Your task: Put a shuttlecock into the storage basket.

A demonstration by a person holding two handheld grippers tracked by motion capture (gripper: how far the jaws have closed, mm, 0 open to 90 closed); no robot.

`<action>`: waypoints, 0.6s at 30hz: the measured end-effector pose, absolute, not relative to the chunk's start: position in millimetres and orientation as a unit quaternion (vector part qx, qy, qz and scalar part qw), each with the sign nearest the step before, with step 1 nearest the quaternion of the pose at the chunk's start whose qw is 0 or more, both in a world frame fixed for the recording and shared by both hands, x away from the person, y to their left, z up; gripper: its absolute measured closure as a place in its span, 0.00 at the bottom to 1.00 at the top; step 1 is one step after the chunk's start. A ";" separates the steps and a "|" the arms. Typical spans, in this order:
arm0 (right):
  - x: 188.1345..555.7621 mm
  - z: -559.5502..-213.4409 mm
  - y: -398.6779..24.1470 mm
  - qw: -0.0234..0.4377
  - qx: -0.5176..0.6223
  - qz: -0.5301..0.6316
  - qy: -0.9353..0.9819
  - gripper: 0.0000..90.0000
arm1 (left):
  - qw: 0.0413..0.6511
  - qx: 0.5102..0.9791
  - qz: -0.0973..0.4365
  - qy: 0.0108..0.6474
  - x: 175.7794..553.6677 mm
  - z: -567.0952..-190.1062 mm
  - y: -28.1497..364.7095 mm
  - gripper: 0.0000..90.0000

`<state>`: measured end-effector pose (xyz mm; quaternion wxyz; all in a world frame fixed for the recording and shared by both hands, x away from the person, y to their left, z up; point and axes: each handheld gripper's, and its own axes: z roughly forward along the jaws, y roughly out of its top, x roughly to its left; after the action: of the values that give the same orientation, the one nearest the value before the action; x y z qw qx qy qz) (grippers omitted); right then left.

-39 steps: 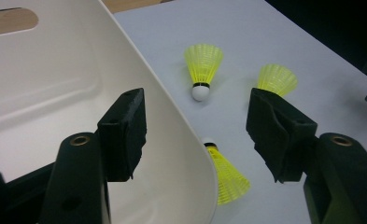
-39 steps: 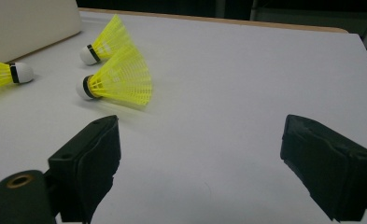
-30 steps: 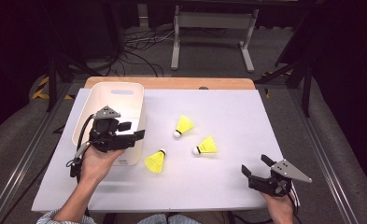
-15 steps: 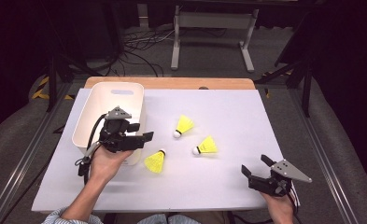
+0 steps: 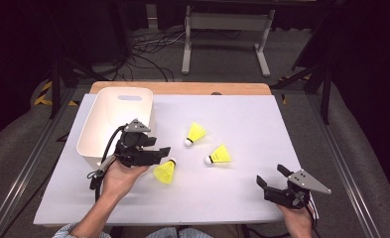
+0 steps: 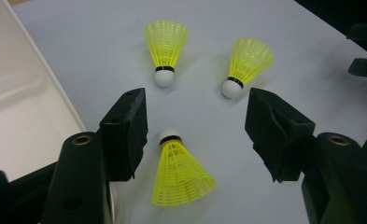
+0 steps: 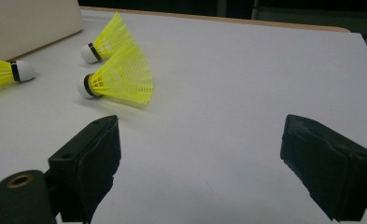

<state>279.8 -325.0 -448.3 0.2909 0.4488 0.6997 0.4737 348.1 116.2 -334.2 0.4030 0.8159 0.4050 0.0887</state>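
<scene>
The left gripper point(image 6: 197, 135) stood wide open over the nearest shuttlecock point(image 6: 180, 171), which lay between the jaws untouched, just beside the bin point(image 5: 114, 119). Two more shuttlecocks point(image 5: 196, 133) point(image 5: 218, 155) lay beyond on the table point(image 5: 262, 124). The right gripper point(image 7: 200, 168) gaped wide, holding nothing, well apart.

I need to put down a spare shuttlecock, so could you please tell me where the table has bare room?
The far right of the white table top beyond the shuttlecocks is bare, as is the near strip between both hands. It is crowded between the white bin, left tool and shuttlecocks.
</scene>
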 end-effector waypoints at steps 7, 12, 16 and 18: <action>279.8 -448.2 -324.9 0.290 0.448 0.474 0.700 0.14 | 0.391 0.822 0.087 0.406 345.0 -336.7 114.4 0.44; 279.8 -448.3 -324.8 0.290 0.448 0.474 0.700 0.14 | 0.381 0.826 0.089 0.405 341.1 -339.8 113.6 0.44; 279.8 -448.3 -324.9 0.290 0.448 0.475 0.700 0.14 | 0.375 0.831 0.090 0.402 338.7 -341.5 112.5 0.44; 279.8 -448.3 -324.9 0.290 0.448 0.474 0.700 0.14 | 0.373 0.831 0.090 0.403 337.0 -342.8 111.4 0.44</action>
<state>279.8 -324.9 -448.3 0.2902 0.4481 0.6999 0.4745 337.0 111.4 -342.8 0.3732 0.8310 0.4027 0.0895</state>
